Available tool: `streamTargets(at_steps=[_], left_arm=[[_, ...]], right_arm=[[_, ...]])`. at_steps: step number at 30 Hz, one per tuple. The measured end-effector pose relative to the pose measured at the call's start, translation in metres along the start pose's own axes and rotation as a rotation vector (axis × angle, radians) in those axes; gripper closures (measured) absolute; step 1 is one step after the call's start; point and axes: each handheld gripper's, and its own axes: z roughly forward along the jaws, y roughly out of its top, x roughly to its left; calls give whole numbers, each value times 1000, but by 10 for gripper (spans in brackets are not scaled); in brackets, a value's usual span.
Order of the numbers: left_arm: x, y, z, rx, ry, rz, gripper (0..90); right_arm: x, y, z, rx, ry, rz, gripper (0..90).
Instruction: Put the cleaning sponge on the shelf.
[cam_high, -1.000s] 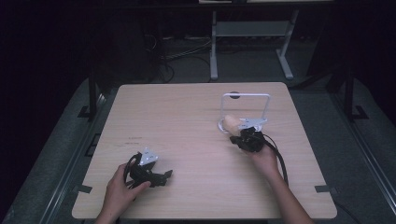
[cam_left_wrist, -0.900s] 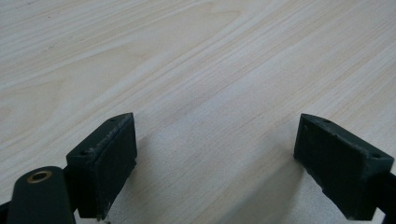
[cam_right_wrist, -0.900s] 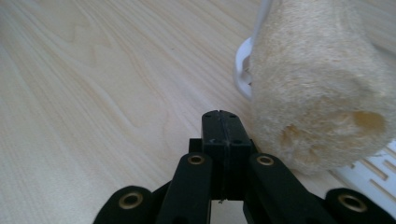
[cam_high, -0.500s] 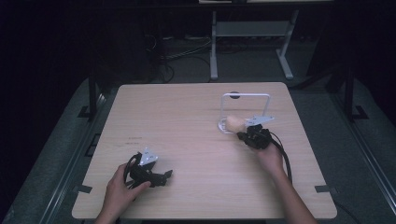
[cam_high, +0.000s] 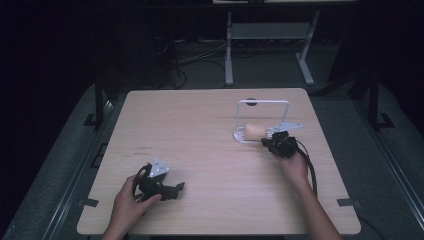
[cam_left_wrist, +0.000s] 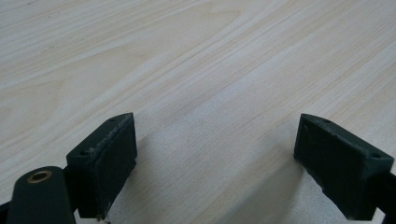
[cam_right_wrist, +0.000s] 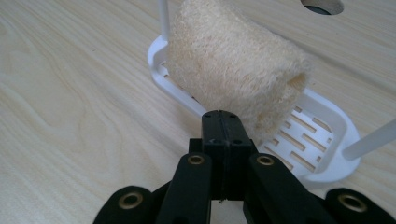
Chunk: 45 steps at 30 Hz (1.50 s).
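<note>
Nudging right gripper (cam_high: 270, 142) rightward along loofah (cam_high: 254, 132), fingers together.

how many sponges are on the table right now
1. A single tan loofah sponge lies on the white slotted rack at the table's far right, just ahead of the shut right gripper. None seen near the left gripper.

Pale wooden table (cam_high: 210, 125), white rack (cam_high: 263, 134) standing directly on it.

Bare table (cam_high: 210, 125) lies open everywhere except where the white rack (cam_high: 263, 102) with its sponge (cam_high: 254, 131) stands.
</note>
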Motion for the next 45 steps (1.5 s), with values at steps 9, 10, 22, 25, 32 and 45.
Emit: streamTargets(at_steps=[9,10,22,25,32,45], left_arm=[[0,0,0,0,0,0,126],[0,0,0,0,0,0,126],[0,0,0,0,0,0,126],[0,0,0,0,0,0,126],[0,0,0,1,0,2,126],[0,0,0,1,0,1,126]], right_arm=[[-6,-3,0,0,-34,19,899],[-7,-3,0,1,-36,21,899],[-11,-6,-8,-14,-51,41,898],[-10,-5,-12,-19,-47,46,898],[-5,-8,-24,-25,-32,51,857],[5,-17,-42,2,-9,66,368]])
